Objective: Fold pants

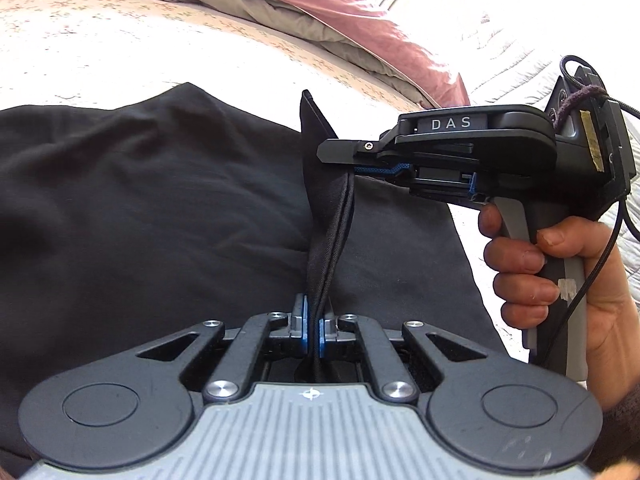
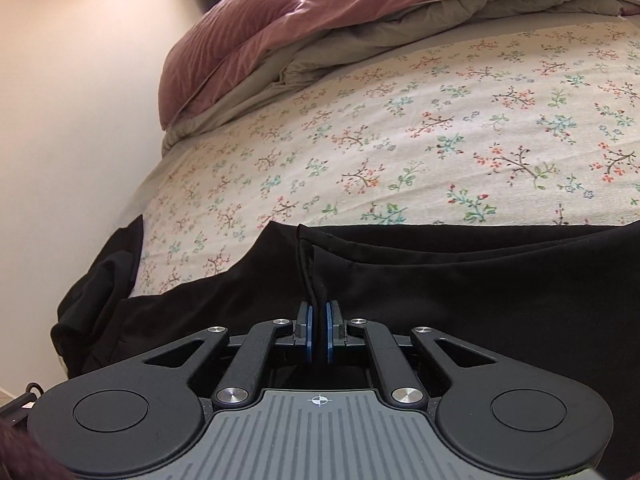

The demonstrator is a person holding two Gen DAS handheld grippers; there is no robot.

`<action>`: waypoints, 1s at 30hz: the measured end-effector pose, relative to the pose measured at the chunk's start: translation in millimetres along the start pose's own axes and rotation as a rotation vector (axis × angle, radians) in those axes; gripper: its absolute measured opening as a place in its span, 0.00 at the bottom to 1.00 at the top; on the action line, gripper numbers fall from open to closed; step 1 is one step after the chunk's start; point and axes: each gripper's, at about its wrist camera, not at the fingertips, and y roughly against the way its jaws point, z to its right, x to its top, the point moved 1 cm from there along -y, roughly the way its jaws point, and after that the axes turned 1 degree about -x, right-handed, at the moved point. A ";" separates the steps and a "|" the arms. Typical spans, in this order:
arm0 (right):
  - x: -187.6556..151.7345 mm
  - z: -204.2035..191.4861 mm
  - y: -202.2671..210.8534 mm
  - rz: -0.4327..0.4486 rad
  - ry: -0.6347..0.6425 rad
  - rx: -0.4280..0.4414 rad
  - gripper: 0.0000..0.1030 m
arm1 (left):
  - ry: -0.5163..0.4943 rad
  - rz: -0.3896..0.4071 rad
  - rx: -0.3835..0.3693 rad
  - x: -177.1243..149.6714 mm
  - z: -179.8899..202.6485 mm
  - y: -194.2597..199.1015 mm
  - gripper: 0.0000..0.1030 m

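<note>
We have both claws clenched on one hem edge of the black pants [image 1: 160, 208] – left claw [image 1: 314, 320] near, right claw [image 1: 348, 168] further along, strip taut between so the layer carries over evenly; the rest lies on the floral bed [image 2: 400, 128] – some drapes off its side

One pair of black pants [image 1: 140, 208] lies spread on one bed, over one flowered sheet [image 2: 400, 128]. Two grippers are in use: the left gripper [image 1: 313, 316] and the right gripper [image 1: 352, 166], each with two fingers pinched on the cloth. One hand [image 1: 560, 276] shows, wrapped around the right gripper's handle, with four fingers and one thumb counted. At the far end sit one mauve pillow [image 2: 224, 44] and one quilt [image 2: 440, 4], mauve above, grey beneath. One cable [image 1: 600, 240] trails from the handle.
</note>
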 end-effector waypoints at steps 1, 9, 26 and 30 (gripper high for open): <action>-1.5 -11.0 -7.7 -0.009 0.011 0.007 0.06 | 0.011 0.007 0.011 -1.8 -8.4 7.2 0.14; -7.9 -80.4 -58.7 -0.065 0.072 0.044 0.06 | 0.058 0.053 0.086 -2.1 -63.9 57.8 0.14; -29.6 -219.9 -159.7 -0.132 0.141 0.180 0.06 | 0.212 0.185 0.274 -2.8 -139.6 152.9 0.14; -33.1 -243.1 -177.4 -0.135 0.146 0.197 0.06 | 0.255 0.205 0.333 5.3 -155.7 158.8 0.14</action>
